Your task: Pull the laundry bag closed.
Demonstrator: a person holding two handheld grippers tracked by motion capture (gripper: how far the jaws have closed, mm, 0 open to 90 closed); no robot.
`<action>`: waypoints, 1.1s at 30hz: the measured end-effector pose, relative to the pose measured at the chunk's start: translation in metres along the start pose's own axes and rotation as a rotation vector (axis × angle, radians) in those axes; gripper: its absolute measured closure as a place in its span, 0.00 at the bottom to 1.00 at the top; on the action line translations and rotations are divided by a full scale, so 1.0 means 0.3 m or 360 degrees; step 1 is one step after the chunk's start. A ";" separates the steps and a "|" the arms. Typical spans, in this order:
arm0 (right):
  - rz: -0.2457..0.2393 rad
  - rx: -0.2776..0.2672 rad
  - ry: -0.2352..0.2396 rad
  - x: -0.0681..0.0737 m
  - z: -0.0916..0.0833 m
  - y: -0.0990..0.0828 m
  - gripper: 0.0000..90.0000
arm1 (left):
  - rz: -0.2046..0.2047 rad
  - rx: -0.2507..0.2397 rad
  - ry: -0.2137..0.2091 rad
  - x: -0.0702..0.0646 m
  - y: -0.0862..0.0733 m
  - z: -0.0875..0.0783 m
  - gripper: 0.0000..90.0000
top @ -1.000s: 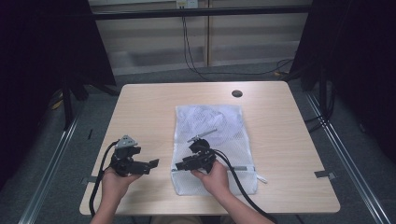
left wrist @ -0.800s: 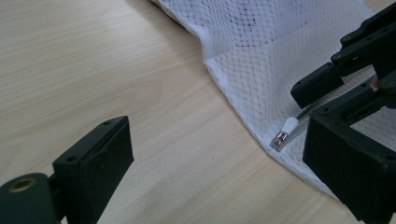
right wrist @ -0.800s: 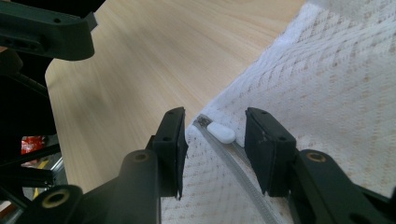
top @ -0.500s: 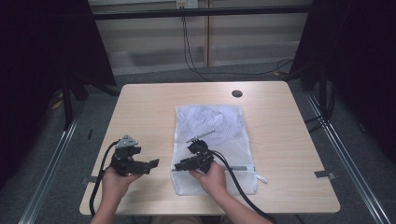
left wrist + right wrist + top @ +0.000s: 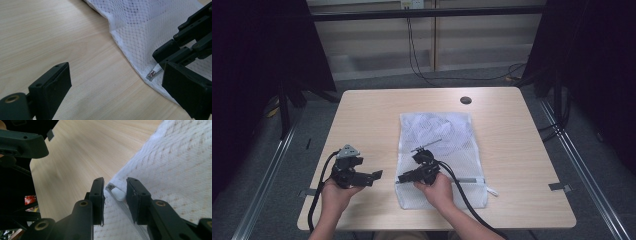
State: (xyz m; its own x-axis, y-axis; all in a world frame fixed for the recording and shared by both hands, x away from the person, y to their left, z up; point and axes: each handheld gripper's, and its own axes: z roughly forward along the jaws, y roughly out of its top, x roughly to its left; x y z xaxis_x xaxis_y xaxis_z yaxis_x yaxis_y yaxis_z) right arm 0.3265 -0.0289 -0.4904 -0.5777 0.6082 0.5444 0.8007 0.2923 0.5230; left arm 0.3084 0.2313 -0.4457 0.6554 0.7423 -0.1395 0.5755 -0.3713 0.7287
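Note:
A white mesh bag [image 5: 439, 135] lies flat on the table, its zipper running along the near end. My right gripper [image 5: 404, 177] is at the bag's near left corner. Its jaws have just been closing, and the white zipper pull [image 5: 118, 194] sits between them with gaps on both sides, so my right gripper [image 5: 115, 197] is open. My left gripper [image 5: 373, 177] hovers just left of the bag and points at that same corner. In the left gripper view it [image 5: 117, 92] stands wide open over bare wood, with the zipper pull [image 5: 153, 72] beside its right jaw.
The light wood table [image 5: 362, 120] has bare room left of the bag and along its far side. A small dark round hole [image 5: 466, 100] sits near the far edge. Cables trail from both grippers toward the person. Dark curtains and floor rails flank the table.
The right gripper's jaws look slightly narrower around the bag's corner. Both hands stay where they were.

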 end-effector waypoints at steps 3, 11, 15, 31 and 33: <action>0.0014 0.0011 0.0017 0.004 0.003 0.000 0.76 | -0.0007 -0.0001 0.0002 0.001 0.000 0.000 0.09; 0.0018 0.0023 0.0019 0.011 0.009 -0.002 0.79 | 0.0014 0.0009 0.0000 0.002 -0.001 0.001 0.09; 0.0014 0.0003 0.0025 0.011 0.009 0.000 0.80 | -0.0003 0.0004 0.0005 0.002 -0.001 0.003 0.09; 0.0002 0.0054 -0.0003 0.024 0.039 -0.001 0.84 | 0.0003 0.0015 0.0008 0.002 -0.001 0.004 0.10; 0.0006 0.0054 -0.0005 0.027 0.042 -0.001 0.84 | 0.0004 0.0018 0.0007 0.002 -0.002 0.004 0.10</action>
State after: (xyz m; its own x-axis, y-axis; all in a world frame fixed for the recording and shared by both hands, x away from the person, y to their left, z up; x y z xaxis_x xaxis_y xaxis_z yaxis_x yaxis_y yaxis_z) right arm 0.3234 -0.0147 -0.4945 -0.5740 0.6119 0.5442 0.8079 0.3147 0.4983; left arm 0.3092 0.2313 -0.4470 0.6546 0.7439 -0.1347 0.5795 -0.3793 0.7213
